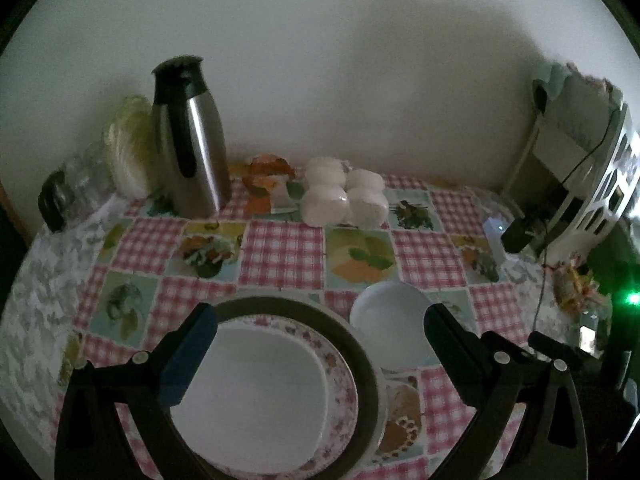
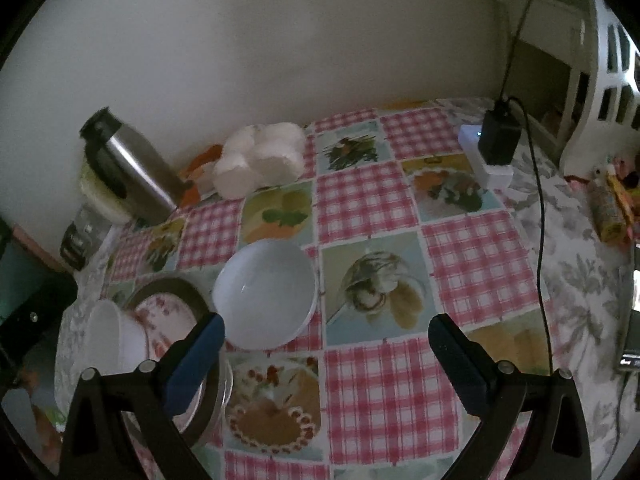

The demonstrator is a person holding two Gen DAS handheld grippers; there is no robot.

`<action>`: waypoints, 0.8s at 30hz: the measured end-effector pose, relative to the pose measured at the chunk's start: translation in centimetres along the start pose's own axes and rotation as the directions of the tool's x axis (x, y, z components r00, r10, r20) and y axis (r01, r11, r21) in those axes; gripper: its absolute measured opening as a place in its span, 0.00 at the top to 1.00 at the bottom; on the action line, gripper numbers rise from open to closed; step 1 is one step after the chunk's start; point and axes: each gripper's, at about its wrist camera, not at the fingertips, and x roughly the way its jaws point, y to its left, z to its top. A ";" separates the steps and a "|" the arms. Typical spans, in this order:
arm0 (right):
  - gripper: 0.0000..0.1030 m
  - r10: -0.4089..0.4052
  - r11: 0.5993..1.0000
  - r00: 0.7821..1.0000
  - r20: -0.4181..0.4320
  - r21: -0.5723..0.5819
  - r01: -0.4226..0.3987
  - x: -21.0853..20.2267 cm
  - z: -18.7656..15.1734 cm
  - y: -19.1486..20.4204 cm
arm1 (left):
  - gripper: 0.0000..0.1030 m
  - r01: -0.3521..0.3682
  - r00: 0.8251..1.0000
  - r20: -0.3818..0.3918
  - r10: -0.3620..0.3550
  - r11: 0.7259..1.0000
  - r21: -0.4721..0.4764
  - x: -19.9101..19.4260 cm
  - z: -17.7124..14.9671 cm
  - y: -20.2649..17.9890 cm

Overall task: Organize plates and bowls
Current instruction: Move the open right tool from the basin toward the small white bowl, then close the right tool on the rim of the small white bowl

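A stack of plates point(image 1: 344, 364) lies on the checked tablecloth: a white plate point(image 1: 256, 396) on a floral plate, inside a wider dark-rimmed one. My left gripper point(image 1: 320, 348) hovers open over this stack, its fingers point(image 1: 188, 356) wide apart and holding nothing. A white bowl point(image 1: 390, 320) stands upright just right of the stack. In the right wrist view the same bowl point(image 2: 266, 292) sits ahead of my open, empty right gripper point(image 2: 326, 360). The plate stack point(image 2: 168, 308) is at the left, with a tilted white dish point(image 2: 108, 340) on it.
At the back stand a steel thermos point(image 1: 192, 140), a cabbage point(image 1: 128, 148), a jar point(image 1: 64, 192) and several white foam-wrapped rounds point(image 1: 344, 196). A power strip with a black charger point(image 2: 496, 140) and its cable point(image 2: 540, 220) lie at the right. A white chair point(image 1: 600, 184) stands beyond.
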 end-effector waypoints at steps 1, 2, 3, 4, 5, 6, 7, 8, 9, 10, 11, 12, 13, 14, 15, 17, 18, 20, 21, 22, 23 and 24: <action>0.00 0.014 1.000 1.000 0.001 0.021 -0.014 0.2 0.1 -0.3 | 0.00 -0.010 1.000 0.000 0.010 1.000 0.020 0.2 0.3 -0.4; 0.00 0.034 0.998 0.999 0.000 0.048 -0.034 0.4 0.3 -0.7 | 0.00 -0.020 1.000 -0.004 0.020 0.999 0.034 0.3 0.5 -0.7; 0.00 0.054 0.996 0.999 0.000 0.073 -0.054 0.7 0.4 -0.9 | 0.00 -0.032 0.999 -0.008 0.033 0.998 0.048 0.5 0.8 -0.9; 0.00 0.067 0.994 0.998 0.005 0.085 -0.067 0.8 0.4 -1.1 | 0.00 -0.043 0.999 -0.013 0.043 0.997 0.063 0.7 1.1 -1.3; 0.00 0.075 0.993 0.997 0.013 0.086 -0.076 1.0 0.5 -1.1 | 0.00 -0.048 0.999 -0.019 0.050 0.996 0.077 0.9 1.4 -1.6; 0.00 0.078 0.993 0.997 0.015 0.082 -0.079 1.1 0.6 -1.0 | 0.00 -0.054 0.998 -0.024 0.056 0.995 0.082 1.1 1.7 -1.7; 0.00 0.078 0.994 0.997 0.013 0.077 -0.079 1.3 0.7 -0.9 | 0.00 -0.063 0.997 -0.032 0.066 0.994 0.091 1.3 2.0 -1.9; 0.00 0.078 0.994 0.997 0.007 0.076 -0.079 1.5 0.7 -0.7 | 0.00 -0.067 0.997 -0.039 0.071 0.993 0.102 1.6 2.2 -2.1; 0.00 0.081 0.994 0.997 0.003 0.078 -0.081 1.8 0.8 -0.7 | 0.00 -0.077 0.996 -0.046 0.083 0.991 0.112 1.8 2.5 -2.4; 0.00 0.088 0.993 0.996 0.000 0.081 -0.087 2.0 0.8 -0.7 | 0.00 -0.094 0.993 -0.054 0.101 0.988 0.126 2.2 2.8 -2.7; 0.00 0.094 0.992 0.996 0.000 0.083 -0.094 2.3 0.8 -0.7 | 0.00 -0.105 0.992 -0.057 0.114 0.985 0.137 2.4 3.1 -2.9; 0.00 0.095 0.992 0.996 -0.001 0.083 -0.094 2.5 0.8 -0.7 | 0.00 -0.113 0.990 -0.061 0.123 0.983 0.146 2.7 3.3 -3.1; 0.00 0.091 0.992 0.996 -0.009 0.083 -0.090 2.9 0.9 -0.7 | 0.00 -0.123 0.988 -0.071 0.135 0.980 0.157 3.1 3.6 -3.3; 0.00 0.088 0.993 0.996 -0.011 0.085 -0.087 3.1 0.9 -0.8 | 0.00 -0.126 0.987 -0.080 0.140 0.979 0.160 3.4 3.8 -3.4; 0.00 0.085 0.993 0.996 -0.012 0.087 -0.084 3.3 0.9 -0.9 | 0.00 -0.129 0.985 -0.090 0.144 0.979 0.157 3.7 4.1 -3.4; 0.00 0.072 0.993 0.997 -0.009 0.093 -0.070 3.6 1.0 -1.1 | 0.00 -0.132 0.983 -0.111 0.147 0.983 0.127 4.4 4.7 -3.3; 0.00 0.056 0.994 0.998 -0.005 0.094 -0.055 3.8 1.1 -1.2 | 0.00 -0.129 0.983 -0.120 0.143 0.985 0.116 4.7 4.9 -3.3; 0.00 0.028 0.995 1.000 -0.008 0.098 -0.027 4.3 1.3 -1.6 | 0.00 -0.116 0.981 -0.147 0.127 0.990 0.085 5.5 5.3 -3.1; 0.00 0.022 0.994 1.000 -0.007 0.104 -0.021 4.5 1.3 -1.8 | 0.00 -0.108 0.980 -0.161 0.119 0.992 0.072 5.9 5.4 -3.0; 0.00 0.022 0.993 1.000 -0.011 0.115 -0.020 4.7 1.4 -2.1 | 0.00 -0.096 0.977 -0.185 0.104 0.994 0.051 6.6 5.5 -2.8; 0.00 0.024 0.992 1.000 -0.018 0.125 -0.021 5.1 1.5 -2.3 | 0.00 -0.087 0.975 -0.201 0.093 0.995 0.038 7.0 5.6 -2.8; 0.00 0.023 0.991 0.999 -0.023 0.132 -0.020 5.4 1.5 -2.5 | 0.00 -0.082 0.973 -0.215 0.086 0.996 0.028 7.5 5.6 -2.8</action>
